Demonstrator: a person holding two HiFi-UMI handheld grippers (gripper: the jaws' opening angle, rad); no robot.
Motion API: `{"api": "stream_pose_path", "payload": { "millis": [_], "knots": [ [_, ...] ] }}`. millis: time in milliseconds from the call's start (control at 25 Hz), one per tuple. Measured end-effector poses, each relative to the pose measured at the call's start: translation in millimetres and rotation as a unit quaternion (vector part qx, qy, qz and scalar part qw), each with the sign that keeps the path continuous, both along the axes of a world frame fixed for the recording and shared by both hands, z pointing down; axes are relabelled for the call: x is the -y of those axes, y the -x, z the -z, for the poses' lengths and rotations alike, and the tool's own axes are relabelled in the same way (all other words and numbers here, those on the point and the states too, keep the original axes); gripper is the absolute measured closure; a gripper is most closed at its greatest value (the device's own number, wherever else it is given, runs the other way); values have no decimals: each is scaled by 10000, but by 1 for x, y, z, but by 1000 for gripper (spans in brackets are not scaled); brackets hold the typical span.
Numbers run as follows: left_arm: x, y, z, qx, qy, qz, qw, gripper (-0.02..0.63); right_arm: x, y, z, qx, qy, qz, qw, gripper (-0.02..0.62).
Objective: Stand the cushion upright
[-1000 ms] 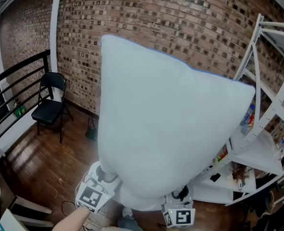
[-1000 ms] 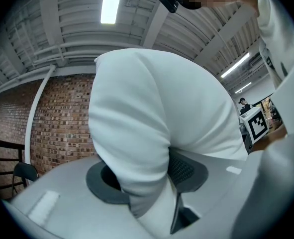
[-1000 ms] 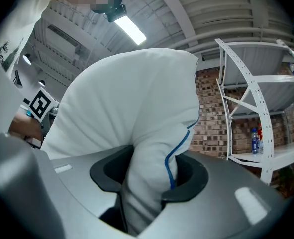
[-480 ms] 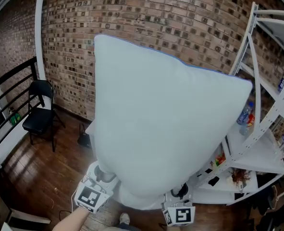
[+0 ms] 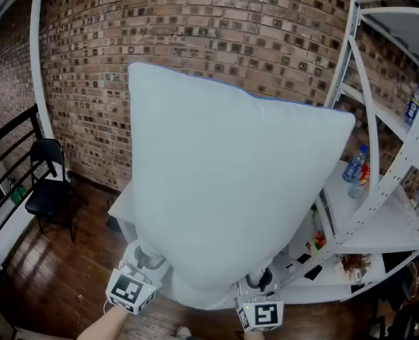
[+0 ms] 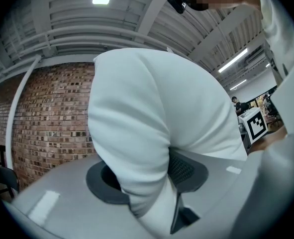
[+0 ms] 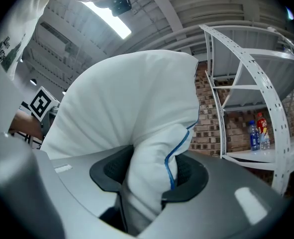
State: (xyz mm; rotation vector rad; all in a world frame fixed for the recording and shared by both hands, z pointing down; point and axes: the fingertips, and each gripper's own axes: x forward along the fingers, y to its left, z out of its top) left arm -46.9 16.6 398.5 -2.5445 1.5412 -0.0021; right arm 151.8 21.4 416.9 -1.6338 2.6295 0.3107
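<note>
Between the jaws, the left gripper (image 5: 147,262) and the right gripper (image 5: 263,280) each pinch a lower corner of the white, blue-piped cushion (image 5: 230,183), which rises plump above them. Beyond lie the wooden floor (image 5: 46,275), white shelving (image 5: 379,190) past the right gripper, and a brick wall (image 5: 195,27).

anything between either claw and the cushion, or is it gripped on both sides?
Nothing in between. The left claw and the right claw are each shut on the bottom edge of the cushion, with fabric bunched in both. The cushion is held in the air and fills the head view. No set-down spot is visible.
</note>
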Motion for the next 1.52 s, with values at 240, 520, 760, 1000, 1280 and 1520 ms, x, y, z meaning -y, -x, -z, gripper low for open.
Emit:
{"api": "stream_pose_path", "payload": {
  "millis": [240,520,760,1000,1280,1520],
  "knots": [
    [26,-25,-4,30,61,-71,10000,388,24,-26,-4,24,28,-85,10000,414],
    [49,-32,-7,21,108,-45,9999,388,47,-32,-8,5,64,-72,10000,414],
    [67,-31,-13,-110,127,-141,9998,388,62,-30,-6,-87,75,-86,9999,414],
    [98,-28,-20,-120,139,-183,9997,388,90,-29,-8,-165,67,-171,9997,414],
    [151,-21,-19,-190,81,-311,9993,388,138,-21,-3,-166,9,-294,9994,414],
    [198,-13,-16,-226,33,-424,9988,388,181,-10,-1,-260,-41,-365,9990,414]
  ]
}}
